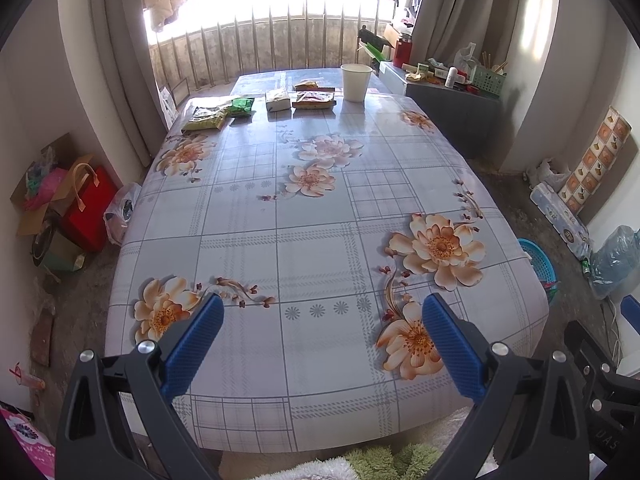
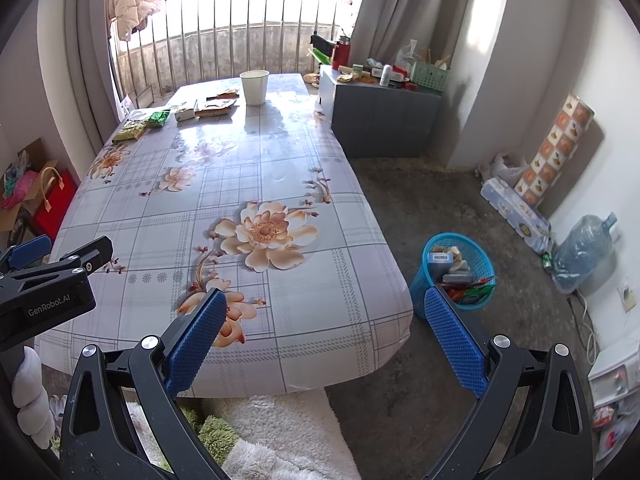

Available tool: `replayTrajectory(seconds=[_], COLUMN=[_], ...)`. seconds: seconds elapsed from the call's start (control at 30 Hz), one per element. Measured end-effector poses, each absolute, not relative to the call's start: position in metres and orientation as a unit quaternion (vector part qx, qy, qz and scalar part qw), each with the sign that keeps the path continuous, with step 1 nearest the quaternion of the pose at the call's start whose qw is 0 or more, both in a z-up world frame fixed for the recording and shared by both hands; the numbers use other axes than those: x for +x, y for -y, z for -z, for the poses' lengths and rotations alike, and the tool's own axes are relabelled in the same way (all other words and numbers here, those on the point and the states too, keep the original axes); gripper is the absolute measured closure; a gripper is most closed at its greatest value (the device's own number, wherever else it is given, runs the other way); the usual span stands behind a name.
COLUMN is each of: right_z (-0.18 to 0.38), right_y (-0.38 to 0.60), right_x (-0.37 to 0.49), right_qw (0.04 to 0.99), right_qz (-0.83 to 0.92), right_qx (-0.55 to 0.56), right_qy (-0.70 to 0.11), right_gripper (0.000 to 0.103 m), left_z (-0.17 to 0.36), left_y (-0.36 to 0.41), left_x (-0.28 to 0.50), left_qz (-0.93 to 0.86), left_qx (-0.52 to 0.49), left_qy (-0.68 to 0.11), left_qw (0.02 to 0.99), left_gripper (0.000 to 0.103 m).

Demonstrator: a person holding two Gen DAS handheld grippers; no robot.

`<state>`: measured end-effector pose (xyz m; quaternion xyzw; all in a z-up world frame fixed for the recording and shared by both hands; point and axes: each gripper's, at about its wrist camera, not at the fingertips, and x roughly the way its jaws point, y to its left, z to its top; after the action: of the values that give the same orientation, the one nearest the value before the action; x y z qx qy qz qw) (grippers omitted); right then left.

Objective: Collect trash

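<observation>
left gripper (image 1: 322,322): jaws released, empty | right gripper (image 2: 326,320): jaws released, empty | wrappers (image 1: 314,100): 12 o'clock, far table (image 1: 320,220) end, beside cup (image 1: 356,82) | bin (image 2: 458,270): floor, 2 o'clock of right gripper

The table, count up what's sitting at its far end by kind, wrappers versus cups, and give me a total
Snack wrappers and packets: 5, namely the yellow-green packet, the green packet, the pale packet, the orange-red packet and the small packet behind it
Paper cups: 1, the white paper cup, standing upright
Total: 6
</observation>
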<state>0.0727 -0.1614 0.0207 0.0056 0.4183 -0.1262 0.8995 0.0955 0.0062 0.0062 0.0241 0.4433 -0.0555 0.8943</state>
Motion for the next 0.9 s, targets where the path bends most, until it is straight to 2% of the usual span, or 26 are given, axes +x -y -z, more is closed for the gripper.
replayTrajectory(seconds=[0.9], right_z=[-0.0216], right_y=[0.1631], right_x=[0.0747], right_qw=[0.899], right_qz=[0.125], right_qx=[0.006], right_qy=[-0.419], right_gripper=[0.008], left_z=[-0.0071], left_y=[-0.0057], left_x=[0.0959], left_qz=[0.055], left_qx=[0.025], left_qy=[-0.443], left_qw=[0.895], left_gripper=[0.006])
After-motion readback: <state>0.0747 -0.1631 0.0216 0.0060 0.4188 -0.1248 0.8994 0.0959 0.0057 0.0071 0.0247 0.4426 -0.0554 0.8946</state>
